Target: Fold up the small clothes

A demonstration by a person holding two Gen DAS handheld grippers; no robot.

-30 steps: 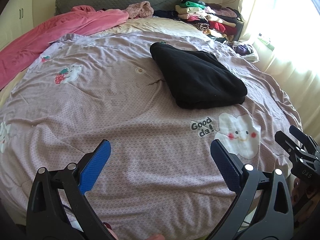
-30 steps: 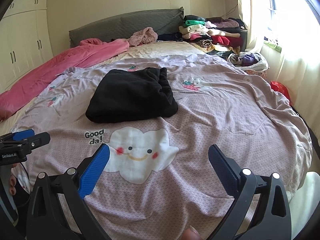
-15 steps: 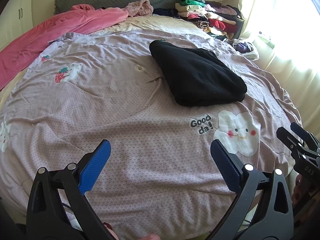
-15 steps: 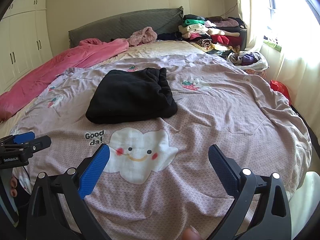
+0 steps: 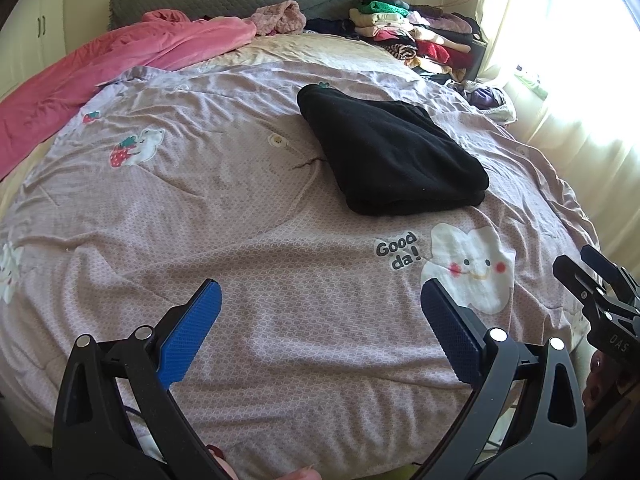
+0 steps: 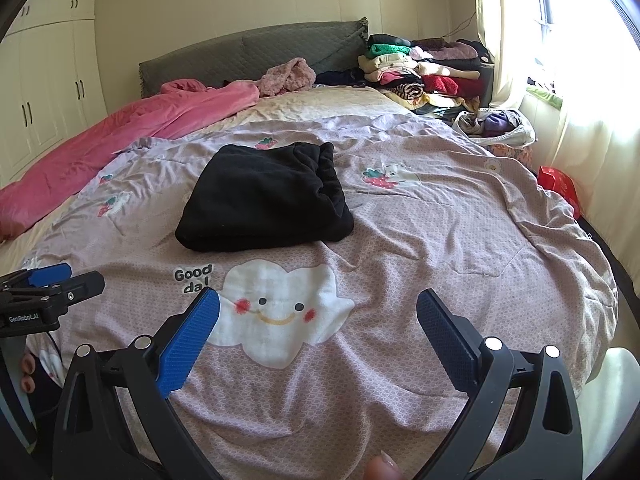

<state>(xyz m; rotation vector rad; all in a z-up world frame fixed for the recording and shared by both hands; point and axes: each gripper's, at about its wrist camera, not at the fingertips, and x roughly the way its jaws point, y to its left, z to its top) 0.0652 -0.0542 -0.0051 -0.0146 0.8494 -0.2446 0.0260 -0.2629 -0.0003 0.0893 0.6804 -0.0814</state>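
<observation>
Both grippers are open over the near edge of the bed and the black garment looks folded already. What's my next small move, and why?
Probably reach the right gripper toward the pile of clothes by the headboard for the next piece. The black garment lies in a compact folded bundle on the purple bedspread, and neither the right nor the left gripper holds anything, jaws wide apart. No other loose small garment lies nearby.

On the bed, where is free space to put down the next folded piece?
Bare quilt lies left of the black folded garment, toward the pink blanket, and right of it in the right wrist view, toward the window. The clothes pile by the headboard is crowded.
</observation>
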